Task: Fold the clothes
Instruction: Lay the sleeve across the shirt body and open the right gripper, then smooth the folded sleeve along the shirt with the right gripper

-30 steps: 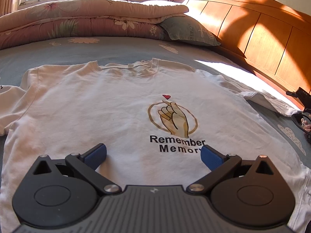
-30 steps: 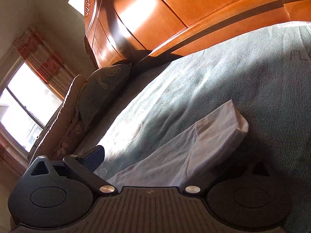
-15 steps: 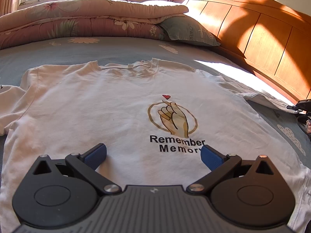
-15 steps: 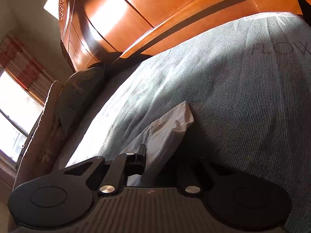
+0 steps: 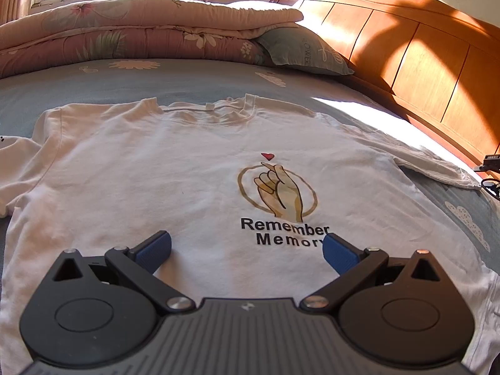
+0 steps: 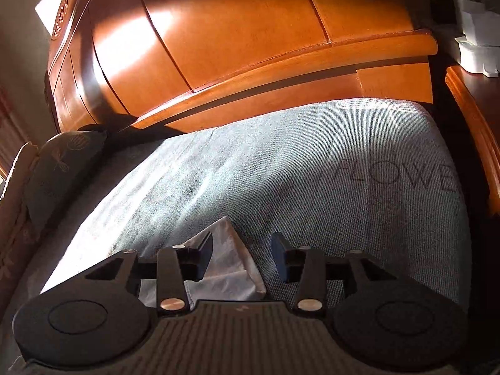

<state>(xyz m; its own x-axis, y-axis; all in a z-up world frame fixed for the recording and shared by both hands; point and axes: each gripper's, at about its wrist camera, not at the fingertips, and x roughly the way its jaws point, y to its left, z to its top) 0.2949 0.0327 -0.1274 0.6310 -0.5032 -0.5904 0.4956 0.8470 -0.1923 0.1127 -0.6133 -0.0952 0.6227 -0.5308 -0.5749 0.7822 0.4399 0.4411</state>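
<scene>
On the grey-blue bedsheet [image 5: 187,78], a white cotton T-shirt [image 5: 156,187] with a printed hand motif is spread flat, front up; its right short sleeve [image 6: 228,268] lies toward the orange wooden headboard [image 6: 250,31]. The right gripper [image 6: 242,256] has just been opening: a half-second earlier its jaws were pinched on the sleeve tip, whereas now they stand apart, the cloth lying between them unpressed. The sleeve is thus judged released, smoothed outward rather than folded. The left gripper [image 5: 247,250], jaws wide apart, is unchanged, hovering over the shirt's lower front.
</scene>
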